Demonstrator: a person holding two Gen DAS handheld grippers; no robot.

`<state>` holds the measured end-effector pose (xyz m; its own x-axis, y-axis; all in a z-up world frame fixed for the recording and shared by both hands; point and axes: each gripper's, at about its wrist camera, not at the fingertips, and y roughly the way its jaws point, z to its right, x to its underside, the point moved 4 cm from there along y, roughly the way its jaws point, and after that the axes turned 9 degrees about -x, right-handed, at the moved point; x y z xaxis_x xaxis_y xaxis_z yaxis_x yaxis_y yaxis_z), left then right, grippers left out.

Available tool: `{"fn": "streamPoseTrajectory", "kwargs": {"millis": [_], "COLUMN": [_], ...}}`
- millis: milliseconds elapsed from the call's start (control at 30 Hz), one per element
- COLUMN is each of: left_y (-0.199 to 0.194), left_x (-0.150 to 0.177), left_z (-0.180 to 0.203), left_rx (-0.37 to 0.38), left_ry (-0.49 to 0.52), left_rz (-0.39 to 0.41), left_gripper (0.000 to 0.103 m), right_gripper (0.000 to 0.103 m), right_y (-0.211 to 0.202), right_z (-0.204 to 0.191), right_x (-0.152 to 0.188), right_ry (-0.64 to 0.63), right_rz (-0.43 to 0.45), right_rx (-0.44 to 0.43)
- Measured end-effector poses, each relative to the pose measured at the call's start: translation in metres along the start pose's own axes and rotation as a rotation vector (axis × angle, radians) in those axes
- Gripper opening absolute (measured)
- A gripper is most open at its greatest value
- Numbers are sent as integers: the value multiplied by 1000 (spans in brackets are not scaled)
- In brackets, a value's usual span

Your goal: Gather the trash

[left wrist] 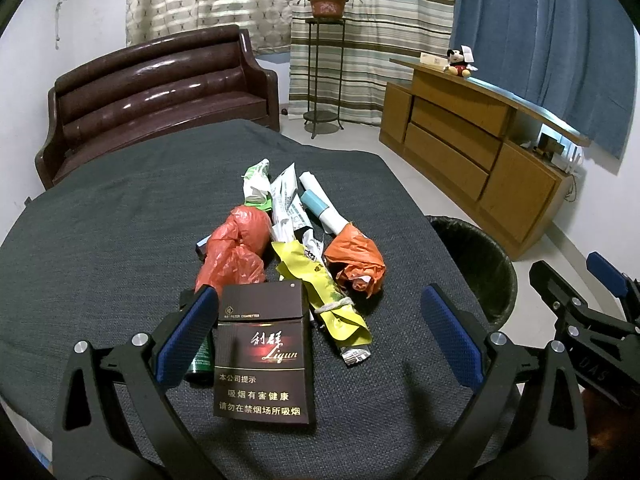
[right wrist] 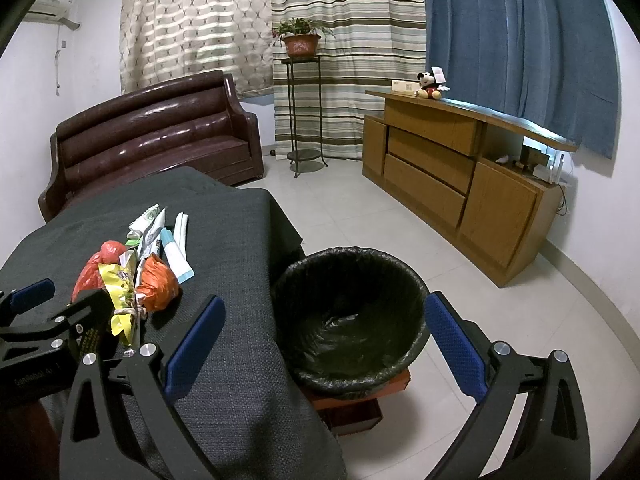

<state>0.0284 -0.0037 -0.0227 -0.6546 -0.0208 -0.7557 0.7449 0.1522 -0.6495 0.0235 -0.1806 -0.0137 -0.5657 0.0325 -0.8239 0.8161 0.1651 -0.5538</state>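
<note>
A pile of trash lies on the grey cloth table (left wrist: 100,220): a dark cigarette pack (left wrist: 262,354), a yellow wrapper (left wrist: 320,292), red plastic bags (left wrist: 236,248), an orange bag (left wrist: 354,258), crumpled white wrappers (left wrist: 286,200) and a green can (left wrist: 200,354). My left gripper (left wrist: 320,332) is open, its jaws on either side of the cigarette pack, just above the table. My right gripper (right wrist: 324,344) is open and empty, over the table's edge and the black-lined trash bin (right wrist: 348,312). The pile also shows in the right wrist view (right wrist: 132,268).
The bin stands on the tiled floor right of the table, also in the left wrist view (left wrist: 476,264). A brown leather sofa (left wrist: 160,92) stands behind the table. A wooden cabinet (right wrist: 460,184) and a plant stand (right wrist: 304,112) line the far wall.
</note>
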Motion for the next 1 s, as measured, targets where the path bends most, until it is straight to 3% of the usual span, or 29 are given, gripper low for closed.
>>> {"fn": "streamPoseTrajectory", "kwargs": {"millis": [1000], "left_y": [2], "left_x": [4], "left_z": [-5], "left_rx": [0], "left_ry": [-5], "left_rz": [-16], "left_gripper": [98], "right_gripper": [97], "right_y": [0], "right_z": [1], "right_x": [0], "right_ry": [2], "right_rz": [-7], "right_rx": [-4]}}
